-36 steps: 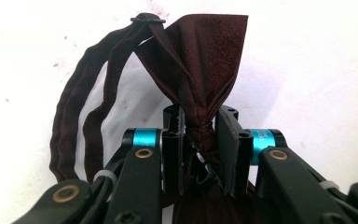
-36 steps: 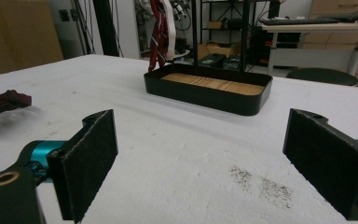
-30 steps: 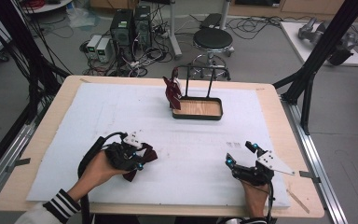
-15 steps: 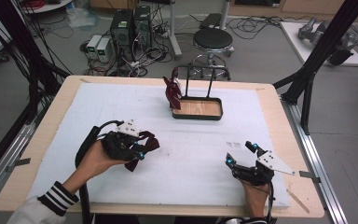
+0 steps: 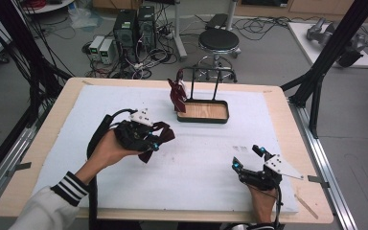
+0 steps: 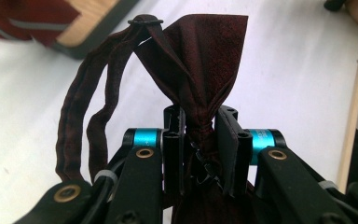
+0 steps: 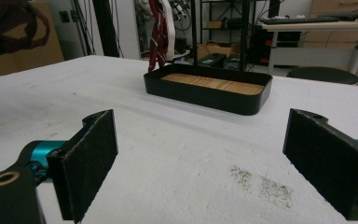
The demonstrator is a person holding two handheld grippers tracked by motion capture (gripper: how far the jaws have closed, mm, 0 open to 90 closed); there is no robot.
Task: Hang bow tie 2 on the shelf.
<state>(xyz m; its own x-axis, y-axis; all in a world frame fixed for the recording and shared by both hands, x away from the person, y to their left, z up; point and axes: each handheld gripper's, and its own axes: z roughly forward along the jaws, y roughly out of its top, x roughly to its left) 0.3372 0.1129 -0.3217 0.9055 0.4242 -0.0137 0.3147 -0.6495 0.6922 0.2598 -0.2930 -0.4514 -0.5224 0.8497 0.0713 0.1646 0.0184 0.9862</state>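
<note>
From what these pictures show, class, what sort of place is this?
Probably a robotics or recording lab: computer towers and tangled cables on the floor, a black frame around the table.

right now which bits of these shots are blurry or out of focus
Left gripper view: the bow tie pinched in the left gripper is sharp, while the tray corner behind it is blurred. Right gripper view: the near pads look soft and the tray is clearer. High view: evenly lit but grainy, with faint shadows.

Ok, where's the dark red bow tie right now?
In the high view the bow tie is left of centre, clamped in the left gripper, nearer the person than the stand's wooden tray.
</note>
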